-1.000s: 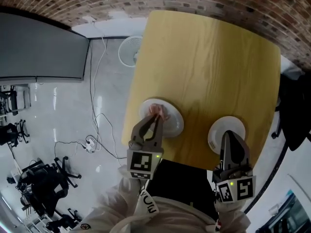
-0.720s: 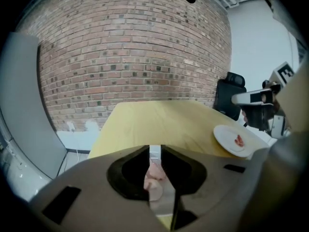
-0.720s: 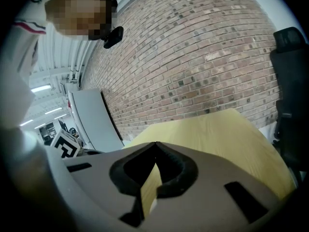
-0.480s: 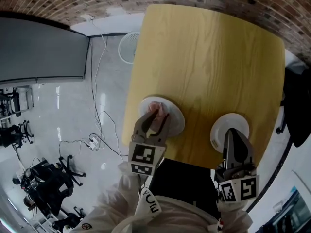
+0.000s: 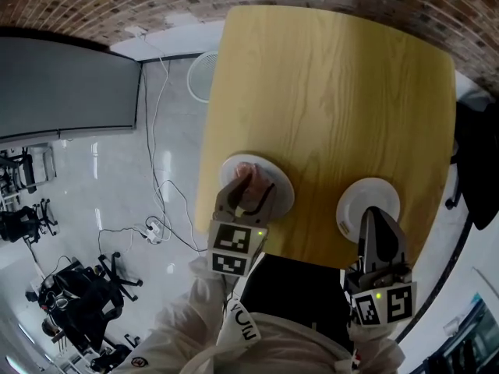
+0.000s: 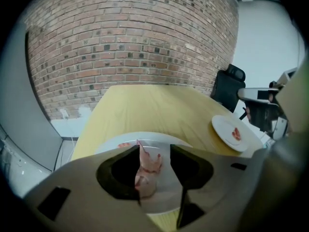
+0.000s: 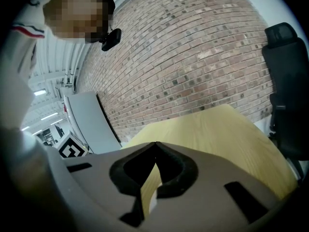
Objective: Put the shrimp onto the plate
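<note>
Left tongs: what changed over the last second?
The left tongs were shut on the shrimp and have just been opening. The shrimp is now loose between them, above the left plate. The right tongs stayed shut by the right plate. Neither plate moved.

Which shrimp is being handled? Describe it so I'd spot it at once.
On the yellow wooden table, find the white plate at the near edge, on the person's left. The pale pink shrimp is over it between the left gripper's jaws, which have just been opening; the other plate holds only a small red piece.
</note>
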The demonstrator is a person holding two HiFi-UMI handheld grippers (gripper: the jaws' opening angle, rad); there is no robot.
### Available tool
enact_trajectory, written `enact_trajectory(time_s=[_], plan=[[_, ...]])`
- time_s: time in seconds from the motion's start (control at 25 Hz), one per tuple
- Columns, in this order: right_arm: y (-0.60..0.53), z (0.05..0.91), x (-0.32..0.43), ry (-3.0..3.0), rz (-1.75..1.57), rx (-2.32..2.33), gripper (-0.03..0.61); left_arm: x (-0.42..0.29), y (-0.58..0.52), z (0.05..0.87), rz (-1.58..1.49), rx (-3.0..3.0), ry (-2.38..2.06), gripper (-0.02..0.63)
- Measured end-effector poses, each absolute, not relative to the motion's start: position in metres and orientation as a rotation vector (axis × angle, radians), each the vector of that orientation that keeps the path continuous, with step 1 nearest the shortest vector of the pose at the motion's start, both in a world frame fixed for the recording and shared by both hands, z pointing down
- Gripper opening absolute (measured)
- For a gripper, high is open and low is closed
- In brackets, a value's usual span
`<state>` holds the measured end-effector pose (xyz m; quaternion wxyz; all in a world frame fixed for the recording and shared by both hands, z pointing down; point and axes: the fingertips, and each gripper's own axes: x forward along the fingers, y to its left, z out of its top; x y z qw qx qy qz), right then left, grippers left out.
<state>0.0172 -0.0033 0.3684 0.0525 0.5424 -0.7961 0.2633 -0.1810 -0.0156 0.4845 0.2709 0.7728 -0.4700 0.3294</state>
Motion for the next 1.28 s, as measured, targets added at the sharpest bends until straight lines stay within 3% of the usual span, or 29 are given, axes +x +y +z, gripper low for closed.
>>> enact_trajectory(time_s=[1.28], plan=[[0.008, 0.371, 0.030, -2.386, 0.866, 1.747, 0.025, -0.177, -0.006, 0.501, 1.192, 1.978, -1.068, 0.175]])
